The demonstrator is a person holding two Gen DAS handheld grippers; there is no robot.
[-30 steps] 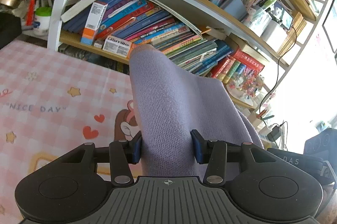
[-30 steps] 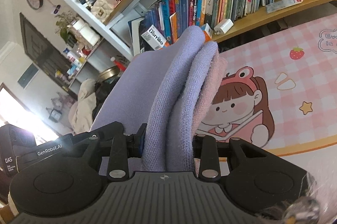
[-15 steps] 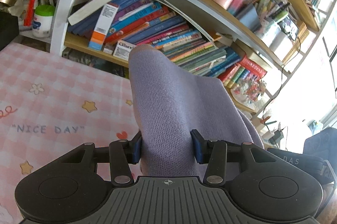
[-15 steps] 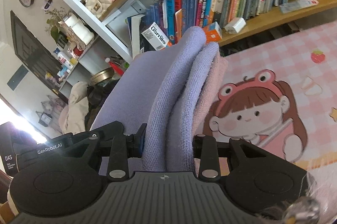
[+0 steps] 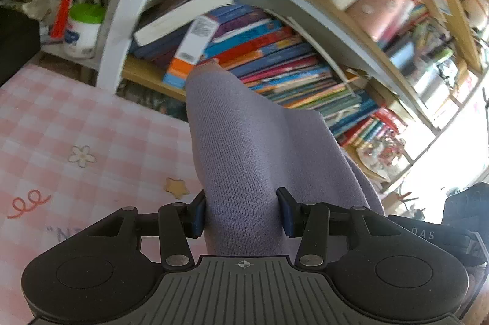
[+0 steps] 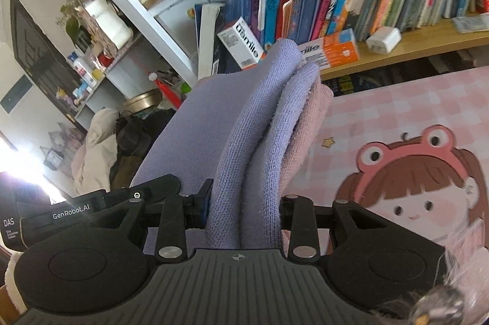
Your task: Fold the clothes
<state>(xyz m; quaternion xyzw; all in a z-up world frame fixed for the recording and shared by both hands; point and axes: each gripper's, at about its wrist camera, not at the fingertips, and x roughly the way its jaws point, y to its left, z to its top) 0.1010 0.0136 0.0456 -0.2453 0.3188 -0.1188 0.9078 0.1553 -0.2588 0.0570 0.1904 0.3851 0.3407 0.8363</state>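
The left gripper (image 5: pixel 241 215) is raised above the pink checked mat (image 5: pixel 61 141) and angled toward the bookshelf (image 5: pixel 275 71), its jaws closed partway on a thick bunch of the lavender knit garment (image 5: pixel 244 147). The right gripper (image 6: pixel 243 213) is likewise lifted and tilted toward the books, over the mat's edge nearest the shelf, beside the printed cartoon girl (image 6: pixel 421 190).

The garment is a soft purple knit with a fine ribbed texture. In the right wrist view it is gathered into at least three stacked folds, the outer layer showing a pinkish tone. In the left wrist view it rises as one smooth hump and slopes away to the right.

In both views the cloth fills the gap between the blue pads (image 5: pixel 198 215) and stands up forward of the fingertips, held off the mat.
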